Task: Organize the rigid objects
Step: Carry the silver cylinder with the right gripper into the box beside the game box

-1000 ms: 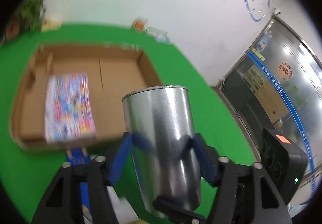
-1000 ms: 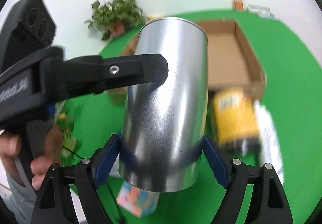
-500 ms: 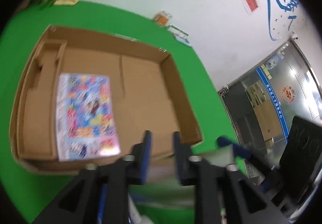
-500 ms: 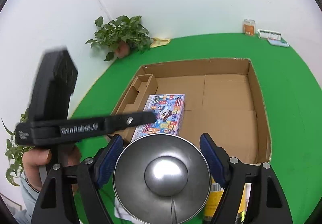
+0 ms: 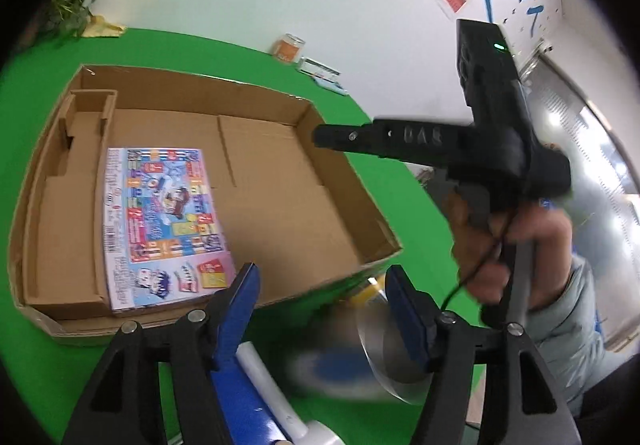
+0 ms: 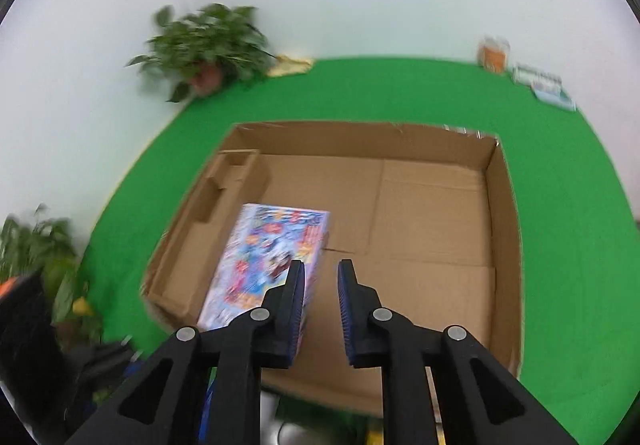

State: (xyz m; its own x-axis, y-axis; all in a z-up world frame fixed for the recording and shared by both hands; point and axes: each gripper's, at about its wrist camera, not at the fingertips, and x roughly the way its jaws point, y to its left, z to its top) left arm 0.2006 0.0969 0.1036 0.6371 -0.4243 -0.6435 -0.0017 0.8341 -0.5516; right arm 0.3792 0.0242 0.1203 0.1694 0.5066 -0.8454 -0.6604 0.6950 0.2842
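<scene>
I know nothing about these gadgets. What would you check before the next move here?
1. Left gripper free: ok. Its jaws have just been opening and the pads press on nothing.
2. Right gripper free: ok. Its jaws have just been closing to a narrow gap, with nothing between them.
3. Room in the brown cardboard box: ok, the right half of its floor is bare.
4. Colourful flat printed box settled: ok, it lies flat in the left half.
5. Shiny metal cup upright: cannot tell, too blurred.
</scene>
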